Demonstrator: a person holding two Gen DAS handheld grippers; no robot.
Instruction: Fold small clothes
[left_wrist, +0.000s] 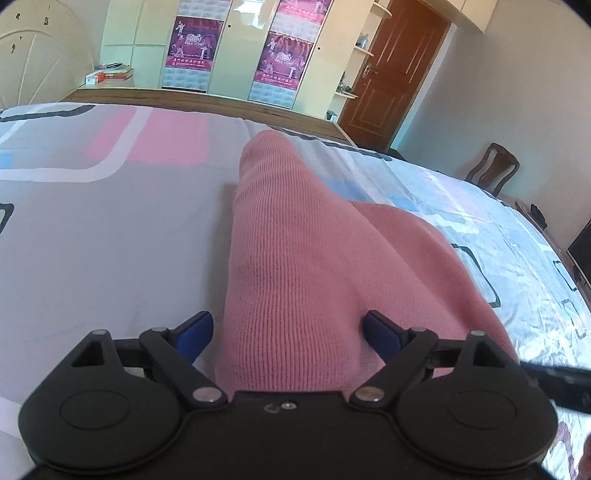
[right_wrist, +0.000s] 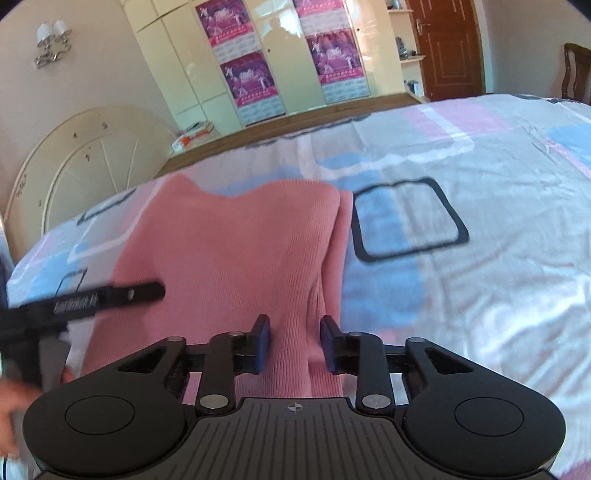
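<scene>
Pink knit garment (left_wrist: 295, 258) spread on the patterned bed (left_wrist: 110, 221), lying between both sets of blue pads. Left claw (left_wrist: 288, 332) wide apart, released; right claw (right_wrist: 294, 343) parted too, straddling a raised fold.

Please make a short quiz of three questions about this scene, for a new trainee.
1. True or false: the left gripper is wide open around the pink garment.
2. The garment lies on: A) a chair, B) a bed, C) the floor.
3. What colour are the pads of the right gripper?

Key: 1 true; 2 B; 3 blue.
</scene>
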